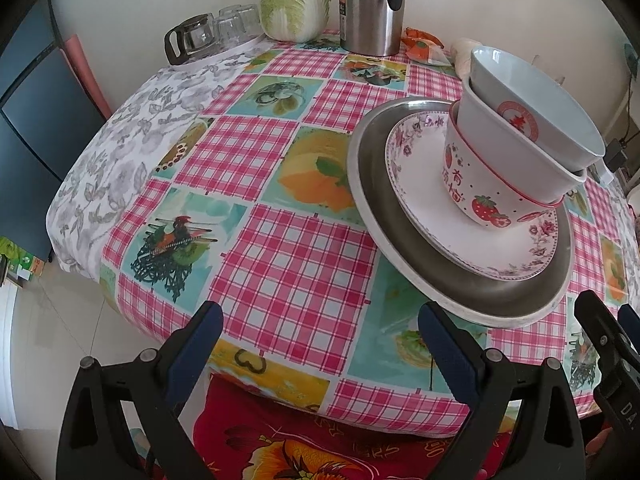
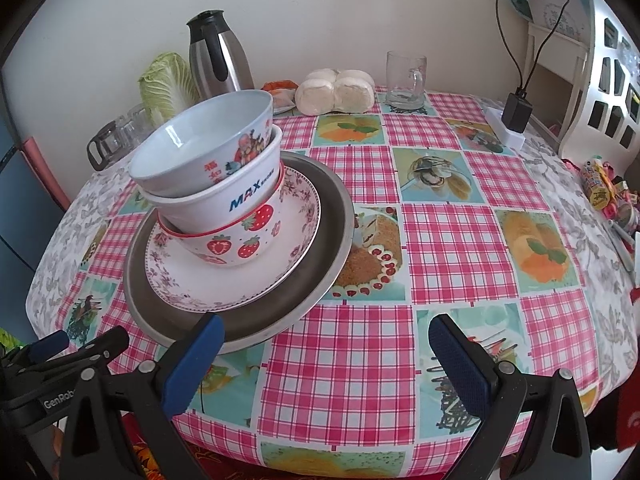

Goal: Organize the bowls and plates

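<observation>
A stack stands on the checked tablecloth: a steel plate (image 1: 448, 280) (image 2: 320, 240) at the bottom, a floral plate (image 1: 432, 216) (image 2: 200, 280) on it, then a strawberry bowl (image 1: 476, 192) (image 2: 240, 246), a white MAX bowl (image 1: 516, 152) (image 2: 224, 200) and a pale blue bowl (image 1: 536, 96) (image 2: 200, 140) nested and tilted on top. My left gripper (image 1: 320, 340) is open and empty, to the left of the stack near the table's front edge. My right gripper (image 2: 326, 354) is open and empty, to the right of the stack; it also shows in the left wrist view (image 1: 604, 320).
At the back stand a steel thermos (image 1: 372, 8) (image 2: 220, 56), a cabbage (image 1: 296, 0) (image 2: 166, 84), a glass pot with glasses (image 1: 200, 36) (image 2: 116, 136), a bag of buns (image 2: 336, 92) and a glass mug (image 2: 406, 80). A charger (image 2: 516, 116) and snacks (image 2: 604, 188) lie at the right edge.
</observation>
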`<state>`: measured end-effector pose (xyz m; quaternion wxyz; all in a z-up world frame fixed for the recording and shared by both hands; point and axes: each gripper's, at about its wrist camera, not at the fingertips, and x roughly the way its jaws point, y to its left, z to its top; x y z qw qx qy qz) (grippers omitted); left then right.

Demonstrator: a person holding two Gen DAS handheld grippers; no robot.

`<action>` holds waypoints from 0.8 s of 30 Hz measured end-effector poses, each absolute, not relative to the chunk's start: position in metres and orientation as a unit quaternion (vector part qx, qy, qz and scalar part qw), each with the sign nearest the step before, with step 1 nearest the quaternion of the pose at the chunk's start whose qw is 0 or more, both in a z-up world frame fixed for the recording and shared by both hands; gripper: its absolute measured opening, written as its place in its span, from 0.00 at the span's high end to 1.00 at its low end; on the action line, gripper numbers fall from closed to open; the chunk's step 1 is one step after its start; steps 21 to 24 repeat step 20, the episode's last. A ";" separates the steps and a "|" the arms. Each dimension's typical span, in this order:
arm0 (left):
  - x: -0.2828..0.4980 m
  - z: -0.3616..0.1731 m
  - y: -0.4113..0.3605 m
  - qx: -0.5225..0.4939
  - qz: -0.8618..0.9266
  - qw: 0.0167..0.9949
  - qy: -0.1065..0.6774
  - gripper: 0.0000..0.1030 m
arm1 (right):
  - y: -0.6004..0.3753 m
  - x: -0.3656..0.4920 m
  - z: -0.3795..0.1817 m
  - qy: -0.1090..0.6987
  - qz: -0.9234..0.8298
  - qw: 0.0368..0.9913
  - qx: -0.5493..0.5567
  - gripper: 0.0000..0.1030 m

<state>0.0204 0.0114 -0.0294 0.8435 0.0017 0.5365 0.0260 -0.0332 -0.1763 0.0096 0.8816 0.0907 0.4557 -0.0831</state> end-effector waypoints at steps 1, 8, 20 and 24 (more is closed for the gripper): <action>0.021 -0.030 0.012 0.000 0.026 0.843 0.537 0.05 | -0.176 -0.033 0.010 0.455 -0.083 0.882 0.090 0.00; 0.022 -0.031 0.012 0.004 0.030 0.842 0.538 0.05 | -0.176 -0.032 0.007 0.457 -0.083 0.881 0.090 0.00; 0.020 -0.031 0.005 0.022 0.028 0.845 0.534 0.05 | -0.177 -0.030 0.004 0.461 -0.084 0.879 0.090 0.00; 0.020 -0.031 0.005 0.022 0.028 0.845 0.534 0.05 | -0.177 -0.030 0.004 0.461 -0.084 0.879 0.090 0.00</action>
